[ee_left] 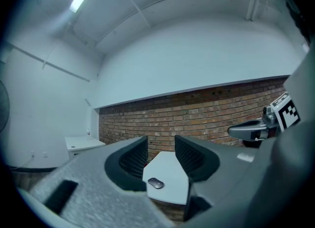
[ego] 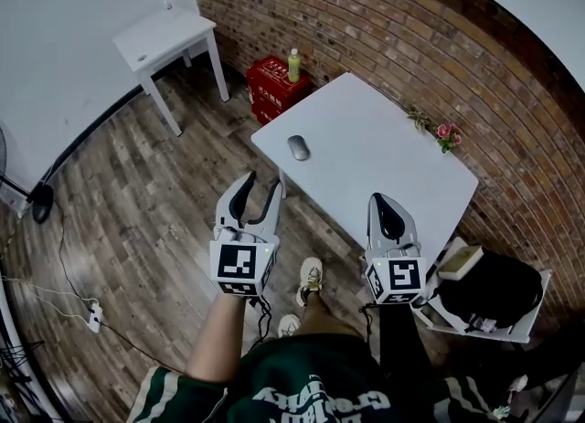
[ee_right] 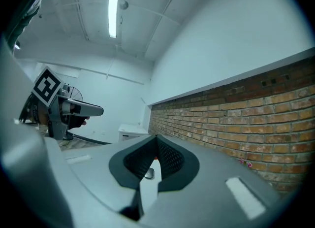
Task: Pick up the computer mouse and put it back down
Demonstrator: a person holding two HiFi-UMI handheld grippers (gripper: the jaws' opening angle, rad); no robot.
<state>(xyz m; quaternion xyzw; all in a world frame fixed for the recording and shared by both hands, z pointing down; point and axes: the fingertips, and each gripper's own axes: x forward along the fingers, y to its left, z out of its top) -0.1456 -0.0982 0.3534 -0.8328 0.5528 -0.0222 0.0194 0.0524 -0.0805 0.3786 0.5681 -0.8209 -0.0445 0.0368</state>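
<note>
Ahead of the parted left gripper (ego: 262,183) and closed right gripper (ego: 383,199) lies a grey oval plastic computer mouse (ego: 298,147), likely light, slick; pinch its sides.

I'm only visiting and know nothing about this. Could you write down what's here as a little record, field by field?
Setting: room with a brick wall and a wooden floor
Mouse: lies on the white table near its left edge, untouched
Left tool: jaws apart, nothing between them, short of the table
Right tool: jaws together, empty, well short of the mouse
Flowers: pink, at the table's wall side
Bottle: stands on a red crate beyond the table
</note>
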